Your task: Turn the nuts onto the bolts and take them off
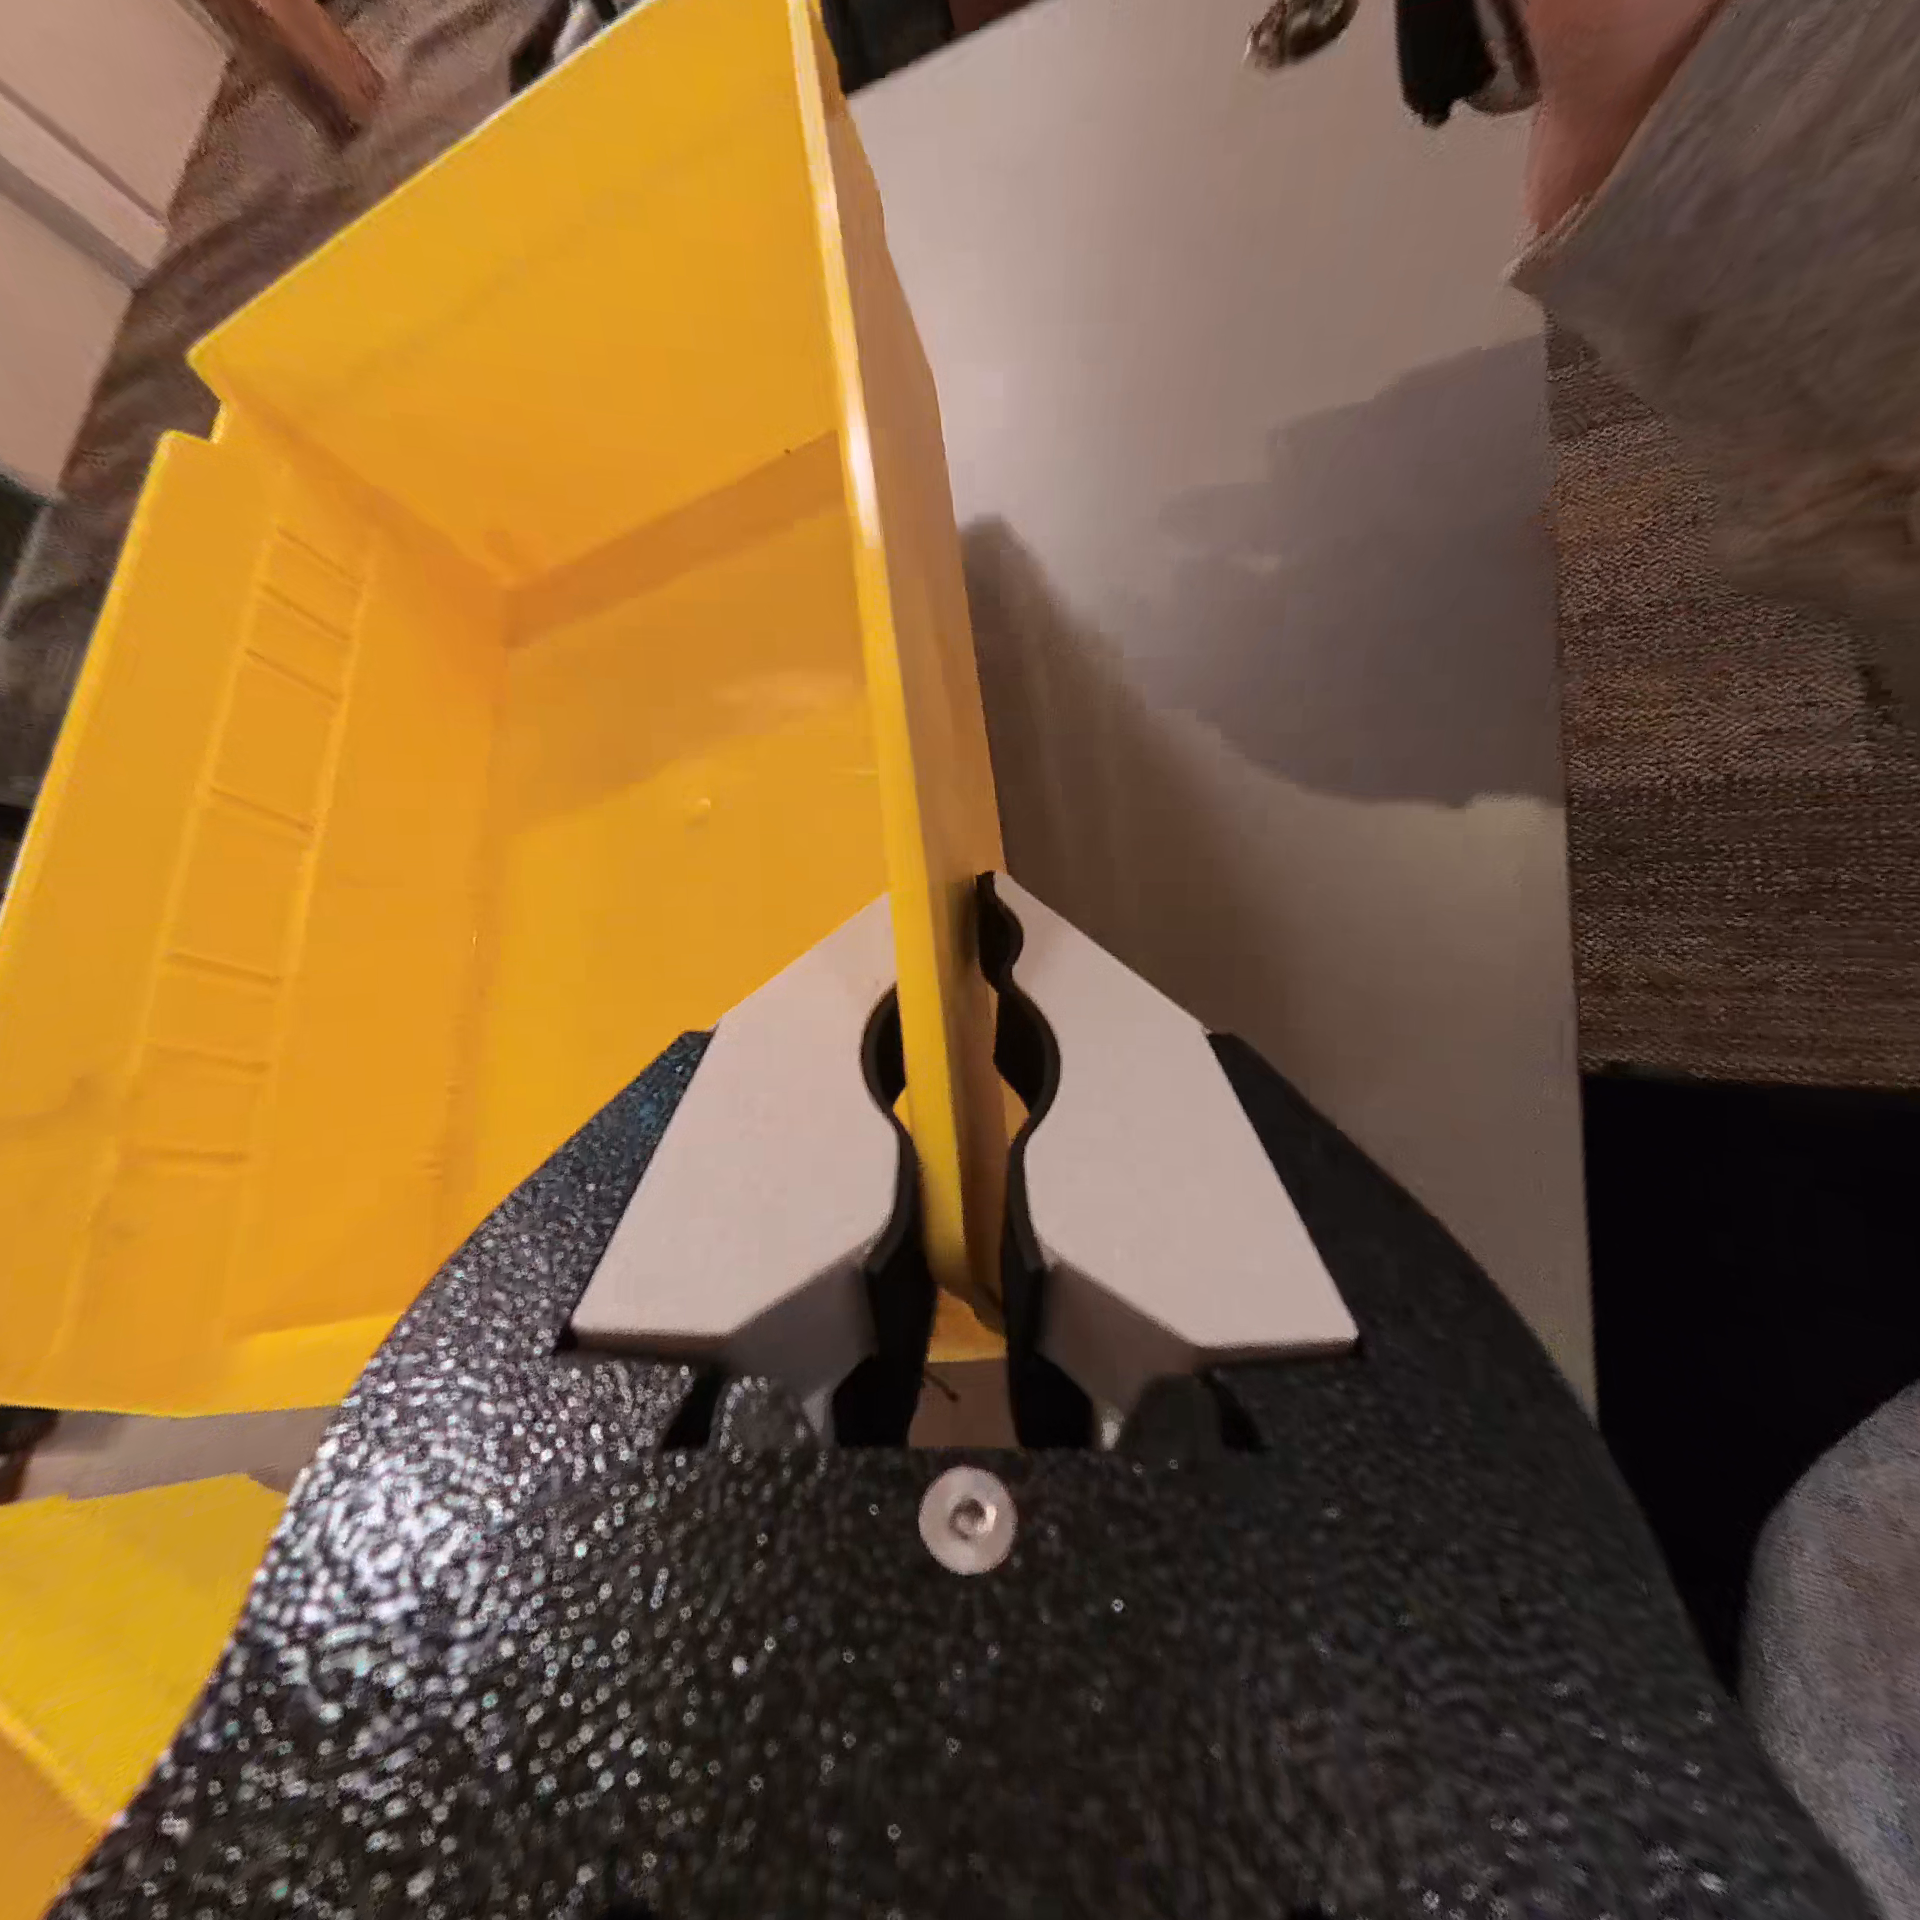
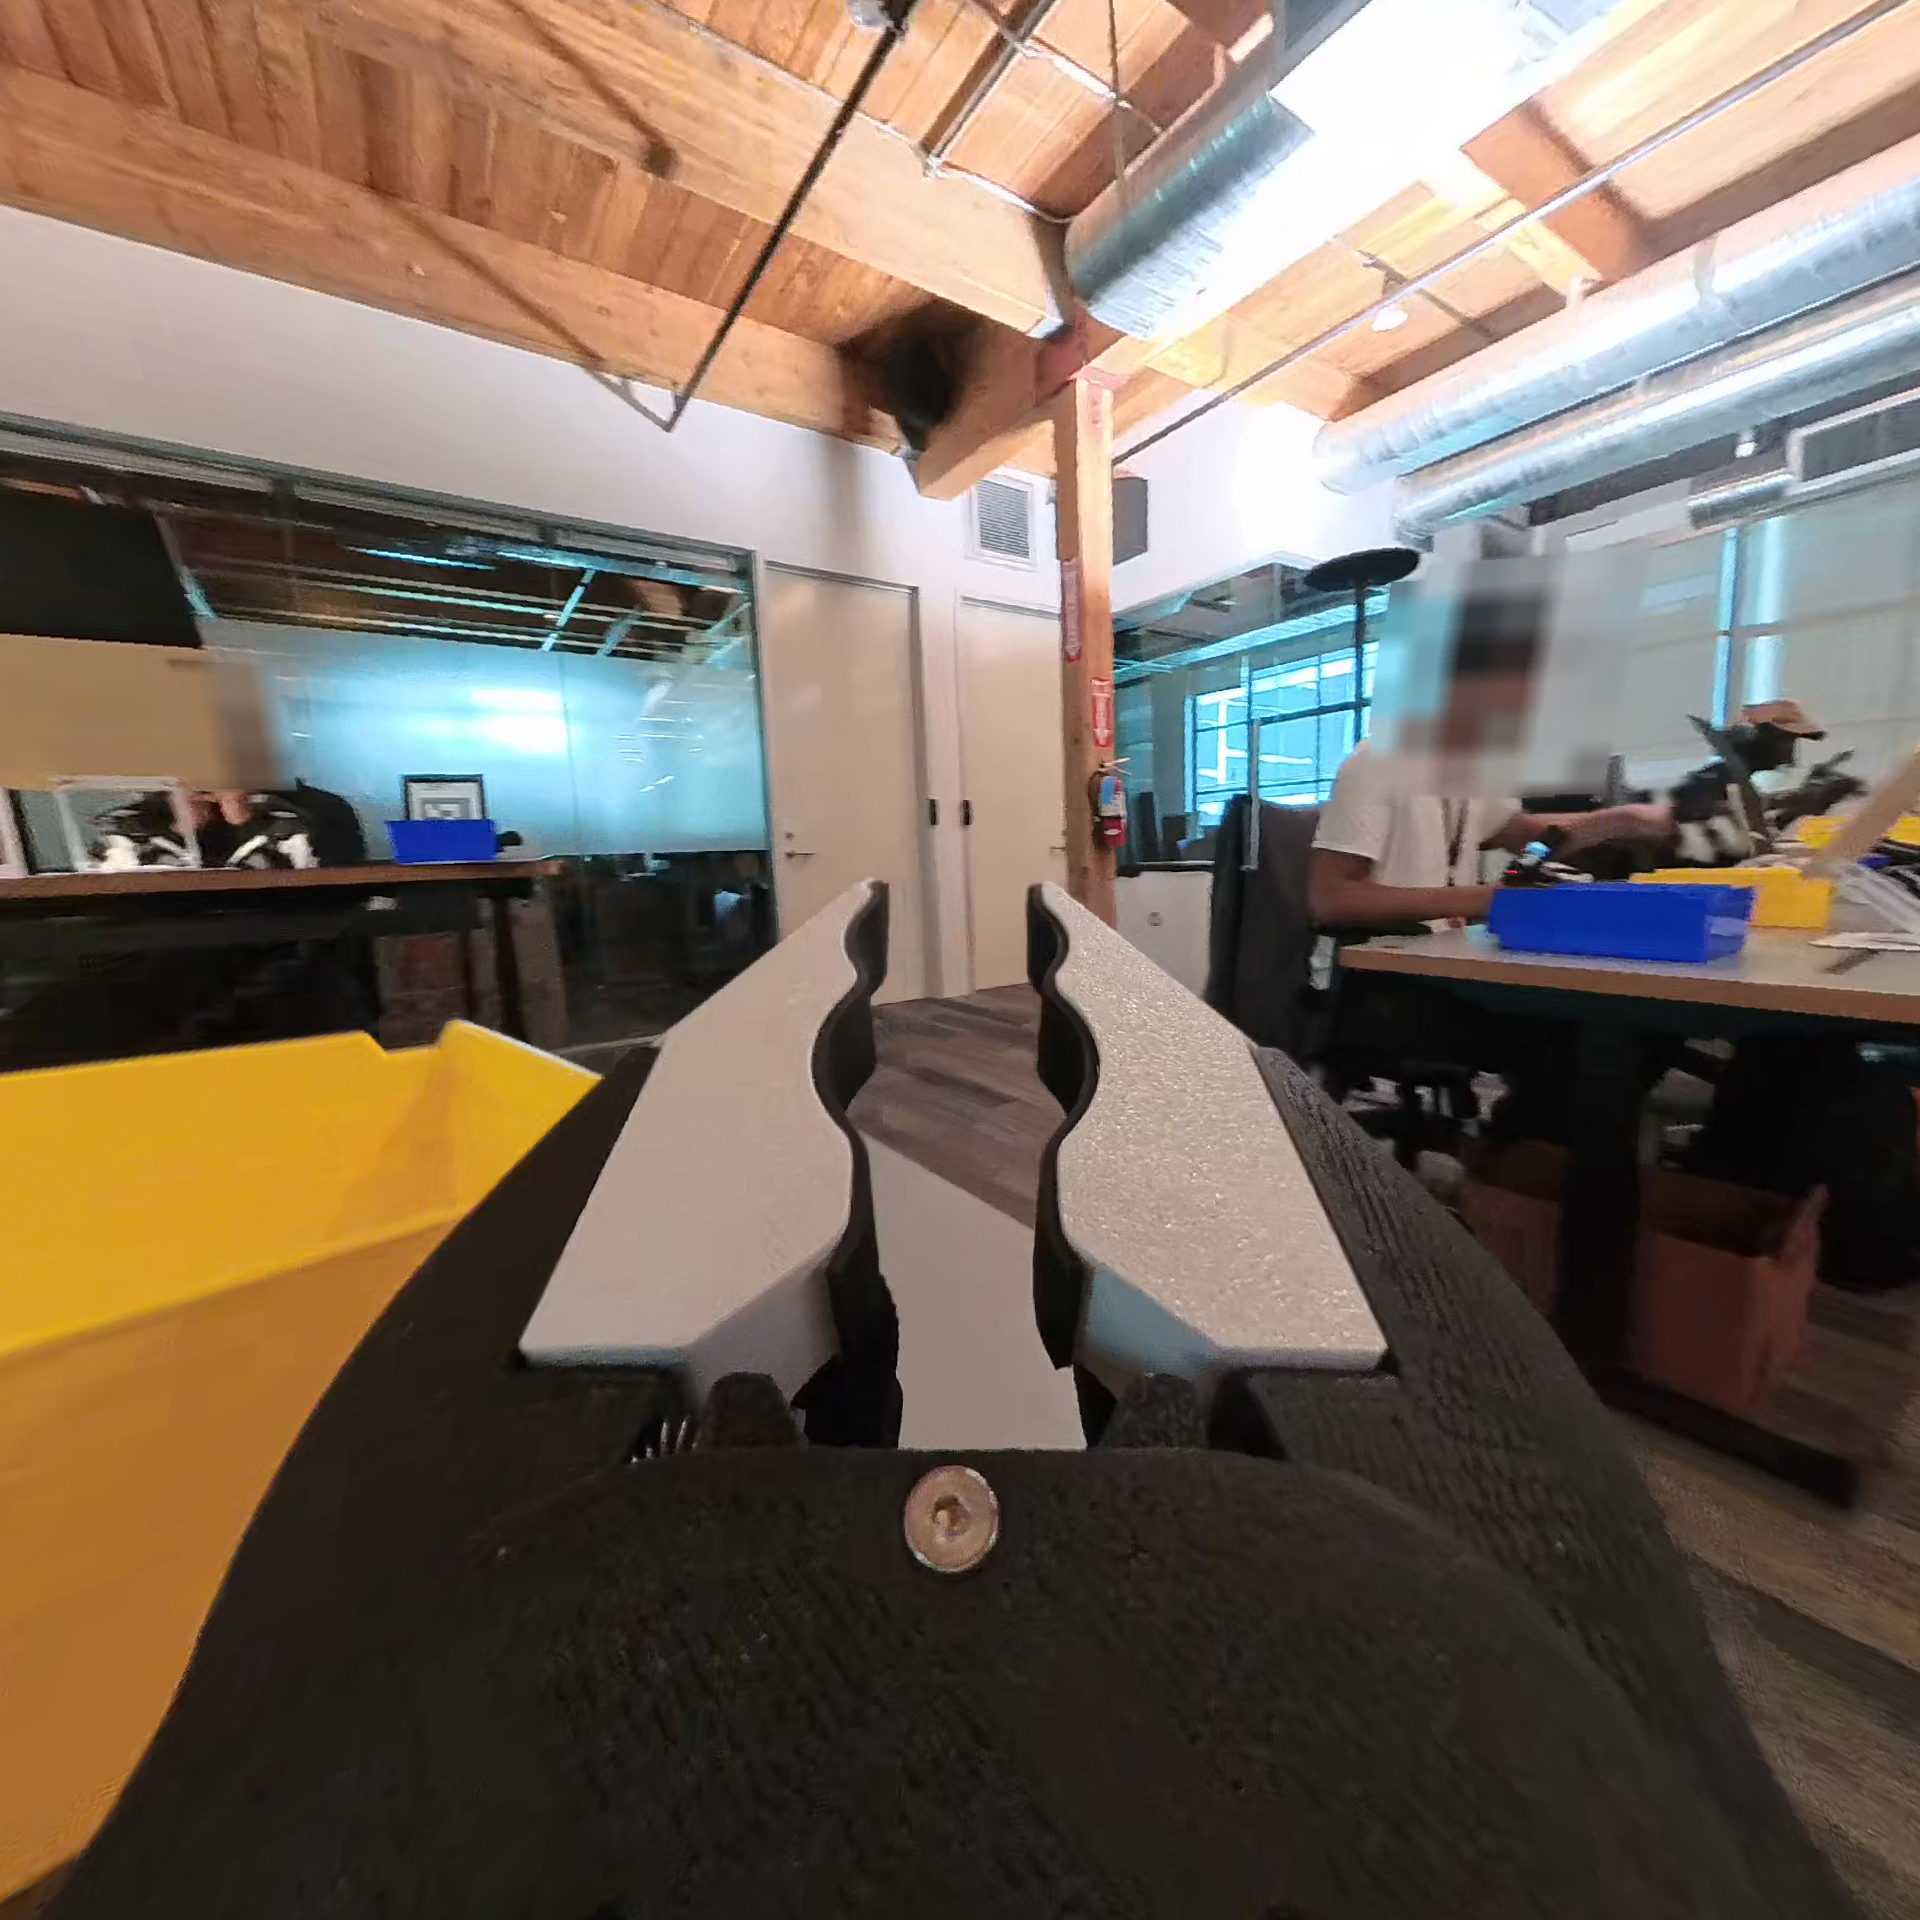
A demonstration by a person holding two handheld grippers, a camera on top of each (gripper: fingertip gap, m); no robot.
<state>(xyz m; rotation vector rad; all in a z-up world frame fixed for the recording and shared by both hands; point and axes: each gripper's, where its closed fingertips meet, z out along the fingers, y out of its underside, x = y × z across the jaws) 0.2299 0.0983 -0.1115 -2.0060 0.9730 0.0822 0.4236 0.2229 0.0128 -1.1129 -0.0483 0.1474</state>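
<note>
- Yellow plastic fills our near view: the left hand-held gripper (image 1: pixel 961 1091) is clamped on the side wall of a yellow bin (image 1: pixel 499 727), the thin wall running straight up between its two grey fingers (image 1: pixel 769 1143), and the bin looks tipped, its bare inside facing our left camera.
- We see no nuts or bolts inside the bin, and none anywhere near either of our grippers.
- Just right of the held wall lies the pale worktop (image 1: pixel 1247 520), glossy and shadowed.
- Far across that worktop, at the top edge of our left view, sits a small shiny metal piece (image 1: pixel 1294 26); it may be one of the nuts or bolts, but it is too blurred for us to tell, so we cannot give its long axis.
- Our right hand-held gripper (image 2: pixel 956 1018) is parted and holds nothing, pointing level out over the room, with the same bin (image 2: pixel 208 1247) low on its left.
- We judge the free right gripper is the one to go for the hardware, since the left is occupied; it would have to tilt down toward the worktop first.
- Beyond, a seated person (image 2: pixel 1392 852) works at another table with a blue bin (image 2: pixel 1621 930).
</note>
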